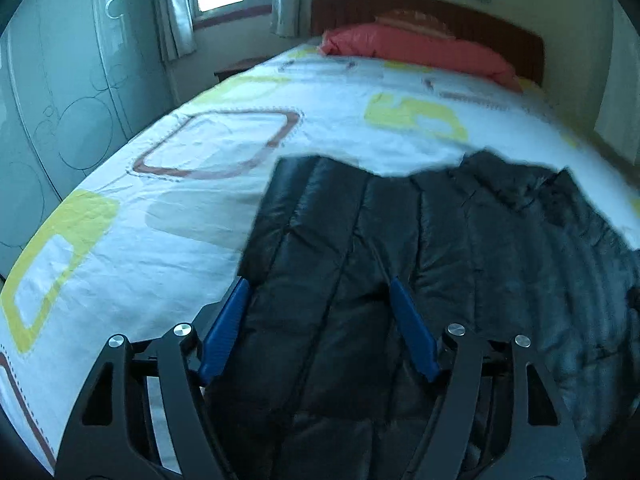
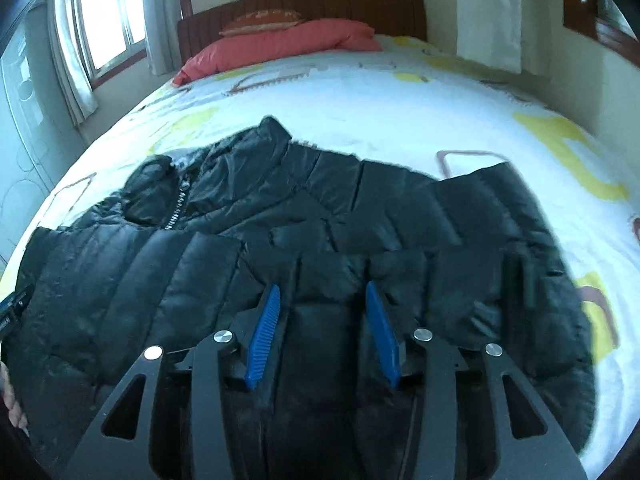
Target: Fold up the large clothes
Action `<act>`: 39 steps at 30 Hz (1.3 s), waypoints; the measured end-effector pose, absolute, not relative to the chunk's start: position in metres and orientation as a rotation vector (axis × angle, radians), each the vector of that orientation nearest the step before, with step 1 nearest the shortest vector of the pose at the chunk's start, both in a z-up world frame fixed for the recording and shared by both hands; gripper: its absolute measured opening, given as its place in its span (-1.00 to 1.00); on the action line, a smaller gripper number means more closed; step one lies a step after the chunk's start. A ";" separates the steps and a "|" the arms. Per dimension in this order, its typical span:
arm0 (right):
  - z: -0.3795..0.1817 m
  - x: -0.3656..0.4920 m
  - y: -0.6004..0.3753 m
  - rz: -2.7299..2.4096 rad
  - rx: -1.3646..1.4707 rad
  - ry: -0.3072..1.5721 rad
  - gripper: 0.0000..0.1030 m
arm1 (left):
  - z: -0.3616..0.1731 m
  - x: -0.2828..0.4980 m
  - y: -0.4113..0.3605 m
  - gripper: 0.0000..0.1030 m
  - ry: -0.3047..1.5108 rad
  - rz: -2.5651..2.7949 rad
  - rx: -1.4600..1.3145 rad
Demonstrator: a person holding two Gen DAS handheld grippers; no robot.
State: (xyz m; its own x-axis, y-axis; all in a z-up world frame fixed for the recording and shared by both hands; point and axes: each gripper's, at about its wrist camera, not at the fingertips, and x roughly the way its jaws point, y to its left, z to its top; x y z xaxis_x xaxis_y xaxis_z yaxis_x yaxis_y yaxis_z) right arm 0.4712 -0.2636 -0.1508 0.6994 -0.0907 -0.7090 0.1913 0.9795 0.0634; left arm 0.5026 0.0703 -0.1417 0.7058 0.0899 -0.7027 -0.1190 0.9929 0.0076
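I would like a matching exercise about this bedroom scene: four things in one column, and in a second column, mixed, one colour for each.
Things:
1. jacket
2. pillow
3. headboard
4. gripper pads

Colours:
A. blue
B. dark brown
C. black
D. coral red

Right pairs: 1-C, 2-D, 3-B, 4-A
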 end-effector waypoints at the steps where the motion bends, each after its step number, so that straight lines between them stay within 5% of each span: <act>1: -0.148 0.464 -0.264 -0.166 0.125 0.767 -0.12 | -0.137 0.492 0.075 0.41 0.753 0.111 -0.057; 11: -0.153 0.430 -0.277 -0.186 0.134 0.794 -0.07 | -0.145 0.475 0.098 0.44 0.832 0.113 -0.187; 27: -0.146 0.199 -0.346 -0.269 0.304 0.843 -0.04 | -0.147 0.228 0.206 0.44 0.902 0.156 -0.492; 39: -0.181 0.075 -0.361 -0.260 0.496 0.878 -0.04 | -0.161 0.117 0.226 0.44 0.906 0.194 -0.700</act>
State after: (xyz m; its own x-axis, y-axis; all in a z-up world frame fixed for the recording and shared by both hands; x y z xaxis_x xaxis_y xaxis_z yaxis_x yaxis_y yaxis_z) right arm 0.0753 -0.3606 -0.1815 0.6172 -0.0163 -0.7866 0.4138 0.8571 0.3069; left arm 0.1174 0.2259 -0.1608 0.6172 -0.1298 -0.7760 -0.4362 0.7644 -0.4748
